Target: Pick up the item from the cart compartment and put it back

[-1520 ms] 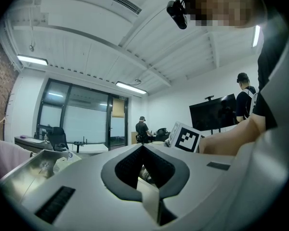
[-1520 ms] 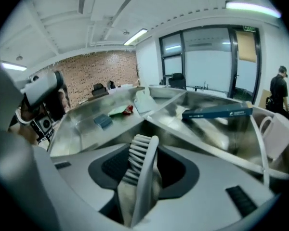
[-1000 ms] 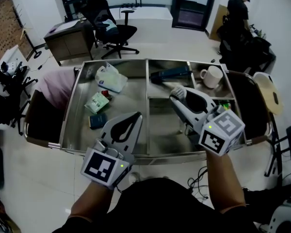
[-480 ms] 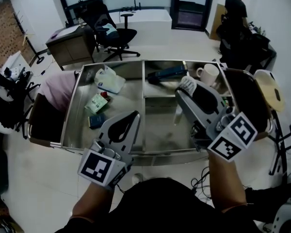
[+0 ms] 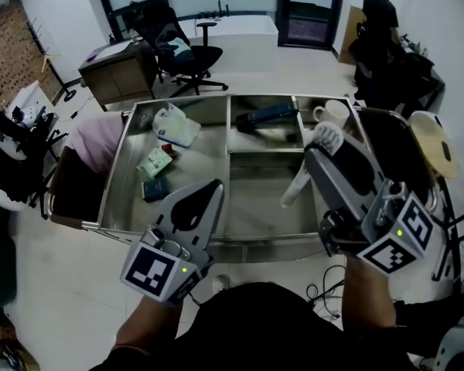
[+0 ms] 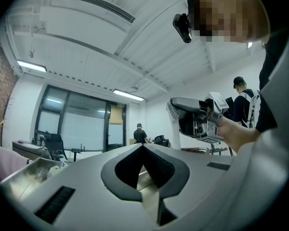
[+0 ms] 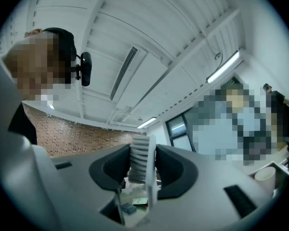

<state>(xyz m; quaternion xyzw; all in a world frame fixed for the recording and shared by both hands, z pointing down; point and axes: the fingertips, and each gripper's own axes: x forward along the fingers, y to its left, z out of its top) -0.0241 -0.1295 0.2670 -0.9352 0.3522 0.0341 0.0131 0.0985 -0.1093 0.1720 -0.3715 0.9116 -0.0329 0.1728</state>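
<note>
Office floor with a swivel chair (image 5: 178, 49) behind; the steel cart (image 5: 263, 239) sits below me, split into compartments. From the head view, the right gripper (image 5: 322, 147) is lifted over the cart's right side, with the white ribbed item (image 5: 295, 188) in its jaws and the item's thin handle hanging down over the middle right compartment. Only the right gripper view shows the grip itself: the right gripper (image 7: 142, 150) has its jaws pinching the ribbed item (image 7: 138, 165) on both sides. The left gripper (image 5: 215, 185) hovers over the cart's front rim. In its own view the left gripper (image 6: 143, 146) has its jaws pressed together with nothing between. A mug (image 5: 334, 113) stands in the far right compartment.
</note>
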